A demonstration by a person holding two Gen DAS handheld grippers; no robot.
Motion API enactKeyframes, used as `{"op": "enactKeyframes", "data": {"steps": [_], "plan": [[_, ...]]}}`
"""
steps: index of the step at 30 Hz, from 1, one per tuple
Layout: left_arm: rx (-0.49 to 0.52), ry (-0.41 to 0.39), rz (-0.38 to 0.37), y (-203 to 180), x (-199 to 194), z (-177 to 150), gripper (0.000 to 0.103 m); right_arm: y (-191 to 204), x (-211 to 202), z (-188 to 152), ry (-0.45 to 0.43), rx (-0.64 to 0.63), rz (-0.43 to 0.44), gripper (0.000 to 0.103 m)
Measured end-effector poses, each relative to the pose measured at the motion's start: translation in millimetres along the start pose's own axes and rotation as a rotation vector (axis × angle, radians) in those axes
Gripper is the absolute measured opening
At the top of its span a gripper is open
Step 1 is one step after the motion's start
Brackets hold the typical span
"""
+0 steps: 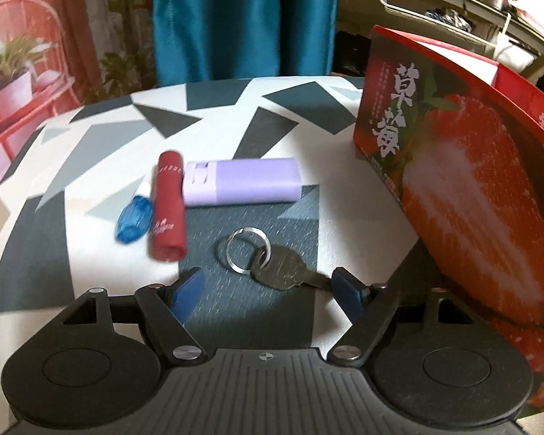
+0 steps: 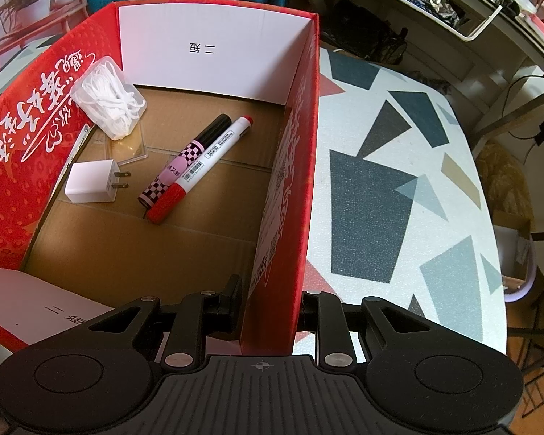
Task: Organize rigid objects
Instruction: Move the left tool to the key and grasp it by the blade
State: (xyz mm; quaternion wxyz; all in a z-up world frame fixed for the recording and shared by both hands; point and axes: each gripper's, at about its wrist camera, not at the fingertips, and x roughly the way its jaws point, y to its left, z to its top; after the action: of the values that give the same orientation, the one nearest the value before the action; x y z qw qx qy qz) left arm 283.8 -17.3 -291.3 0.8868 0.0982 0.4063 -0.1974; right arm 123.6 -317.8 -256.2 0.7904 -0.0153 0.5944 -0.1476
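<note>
Key (image 1: 283, 272) between open hand-held gripper (image 1: 268, 286).

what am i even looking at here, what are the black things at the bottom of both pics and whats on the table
The black parts are two hand-held grippers, each carried by a person, with a wide-angle camera looking forward along its two fingers. That is why each picture shows its own fingers at the bottom.

The left wrist picture shows the left hand-held gripper, open and holding nothing, over a patterned table. On the table lie a key on a ring between the fingers, a red tube, a small blue item and a lilac case.

The right wrist picture shows the right hand-held gripper closed on the side wall of a red strawberry box. Inside the box lie a white charger plug, two markers and a clear case of white pieces.
</note>
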Motion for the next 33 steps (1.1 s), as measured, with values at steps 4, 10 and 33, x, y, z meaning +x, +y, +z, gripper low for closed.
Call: {"op": "enactKeyframes", "data": {"steps": [4,10,33], "plan": [[-0.014,0.012,0.008,3,-7,-4,0.079,0,0,0,0.000,0.001,0.000,0.022],[-0.031,0.023,0.039,11,-16,-12,0.081,0,0,0,-0.001,0.001,0.001,0.022],[0.094,-0.039,0.038,-26,-8,-1,0.031,0,-1,0,-0.001,0.003,0.002,0.022]]}}
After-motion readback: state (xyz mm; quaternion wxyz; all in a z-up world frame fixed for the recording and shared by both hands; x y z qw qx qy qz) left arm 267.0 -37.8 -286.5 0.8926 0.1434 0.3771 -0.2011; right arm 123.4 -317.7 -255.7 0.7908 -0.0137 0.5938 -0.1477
